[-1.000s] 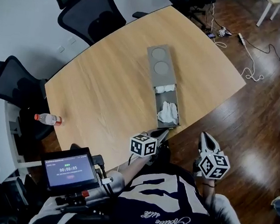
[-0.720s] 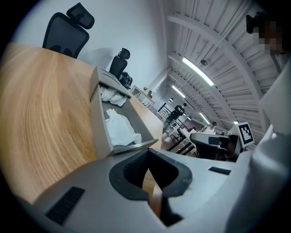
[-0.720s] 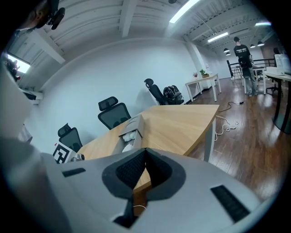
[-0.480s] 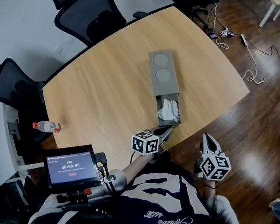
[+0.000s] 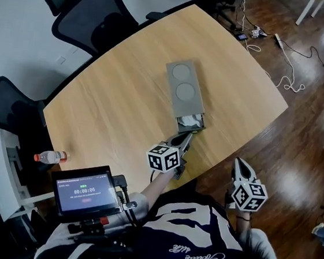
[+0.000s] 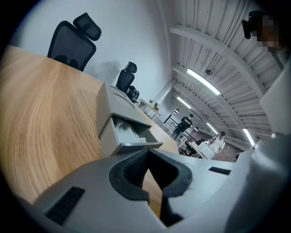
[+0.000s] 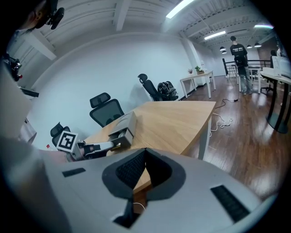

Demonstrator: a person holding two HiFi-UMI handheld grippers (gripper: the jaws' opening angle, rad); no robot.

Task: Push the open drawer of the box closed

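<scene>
A long grey box (image 5: 183, 88) with two round recesses on top lies on the wooden table (image 5: 118, 103). Its drawer (image 5: 190, 122) sticks out a short way at the near end, with white crumpled stuff inside. My left gripper (image 5: 187, 136) is shut, empty, and its tips rest at the drawer's front. In the left gripper view the drawer front (image 6: 129, 144) sits just above the left gripper (image 6: 148, 152). My right gripper (image 5: 240, 165) hangs shut and empty off the table's edge, over the floor. The right gripper (image 7: 145, 151) looks across at the box (image 7: 124, 122).
A small bottle (image 5: 49, 157) lies at the table's left edge. Black office chairs (image 5: 92, 15) stand at the far side and another (image 5: 6, 107) at the left. A screen unit (image 5: 84, 191) is on the person's chest. Cables (image 5: 286, 69) trail over the wooden floor at right.
My left gripper has moved forward toward the box with its tips on the drawer front. The drawer has slid in from far out to nearly closed. The right gripper has stayed put.
</scene>
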